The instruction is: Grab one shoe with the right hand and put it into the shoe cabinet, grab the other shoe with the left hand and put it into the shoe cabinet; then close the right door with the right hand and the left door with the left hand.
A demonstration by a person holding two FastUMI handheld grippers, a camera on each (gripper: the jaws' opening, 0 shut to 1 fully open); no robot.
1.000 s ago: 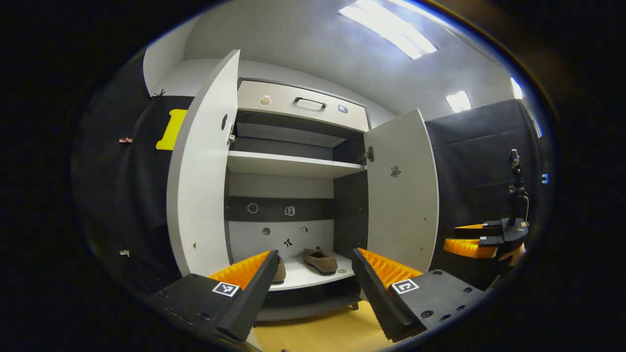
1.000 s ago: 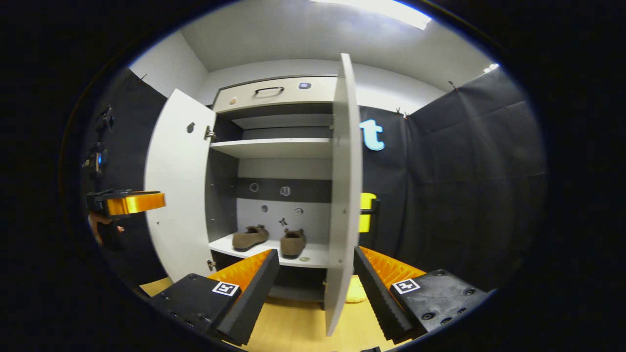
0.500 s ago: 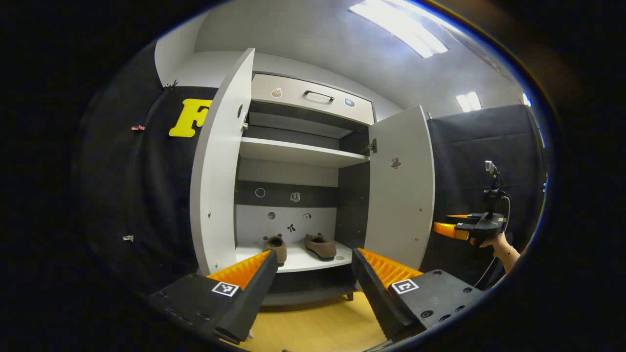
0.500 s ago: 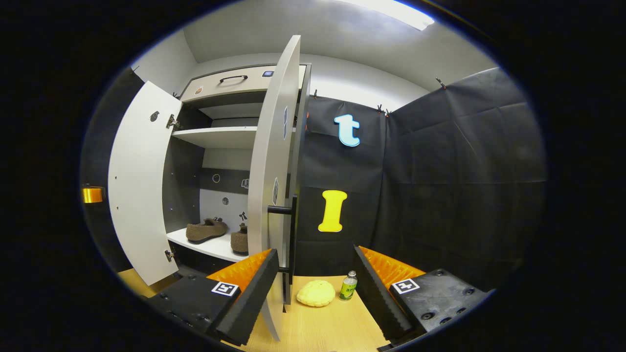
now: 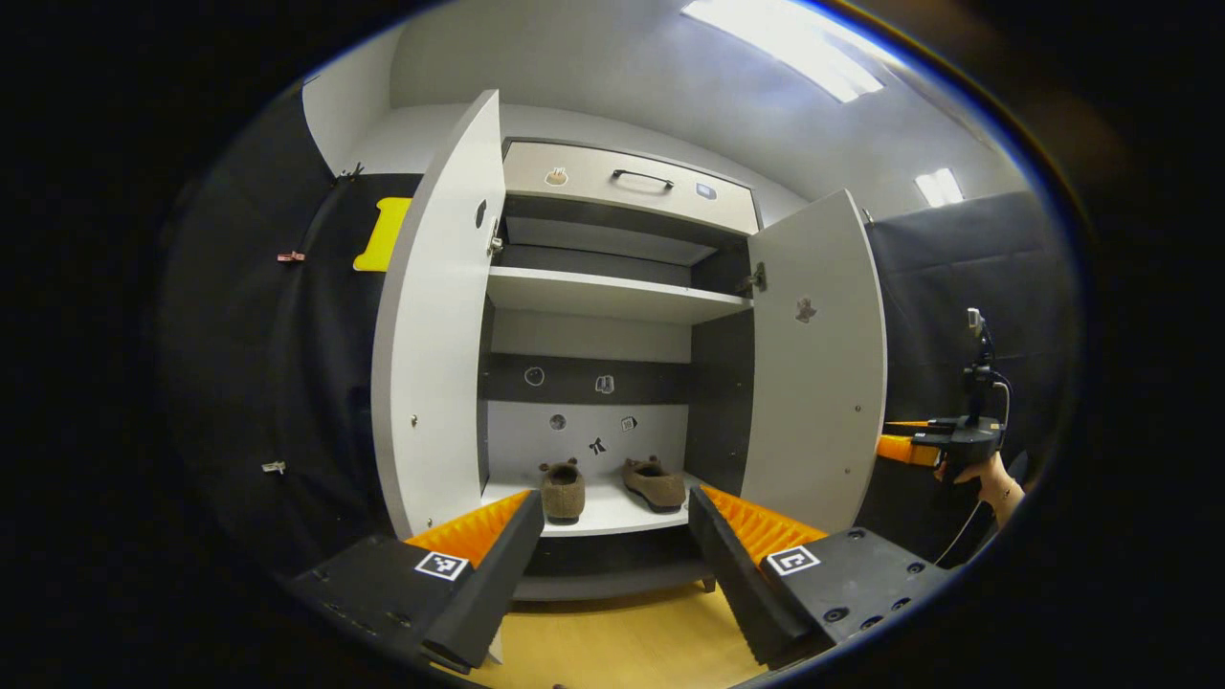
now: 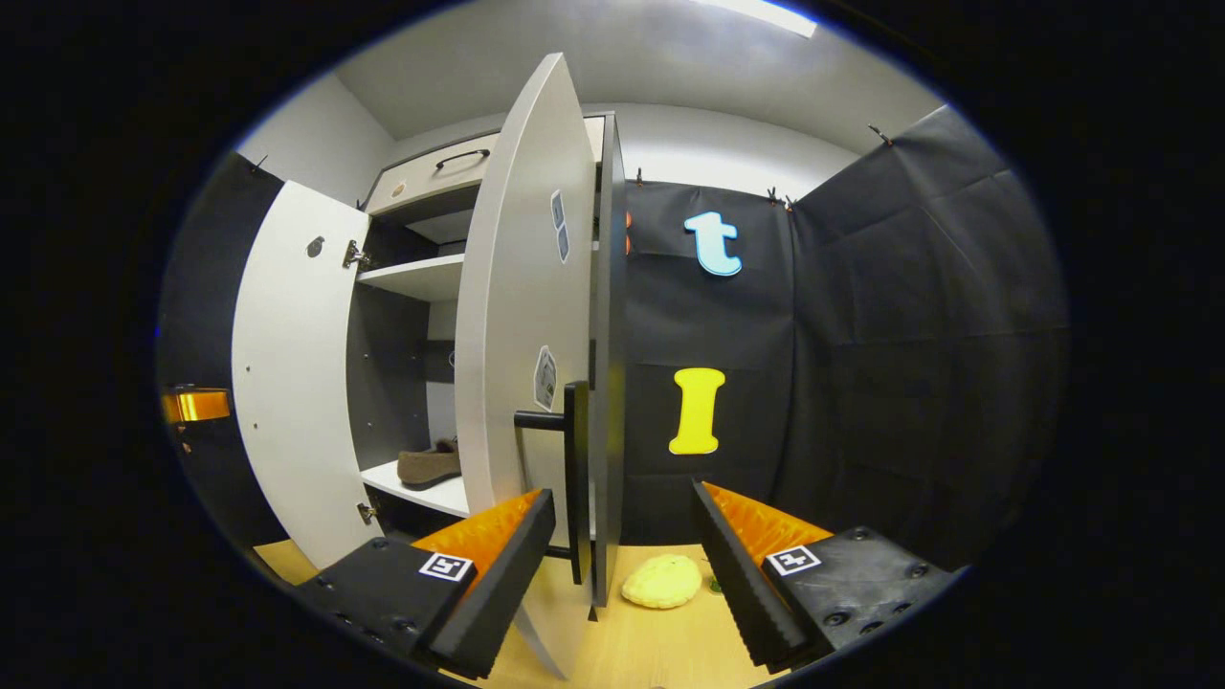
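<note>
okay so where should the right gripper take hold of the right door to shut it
Probably the vertical bar handle on the right door's outer face. Come from the outer side: the right gripper is open, facing it, and the bar stands off the panel.

The shoe cabinet (image 5: 612,287) is white with dark inner walls, and both doors stand swung open. Two brown slip-on shoes sit side by side on its bottom shelf: the left shoe (image 5: 563,490) points its heel outward, the right shoe (image 5: 654,481) lies angled beside it, apart. The left door (image 5: 435,325) and right door (image 5: 813,364) flank them. The right door's outer face carries a dark bar handle (image 6: 572,478).
</note>
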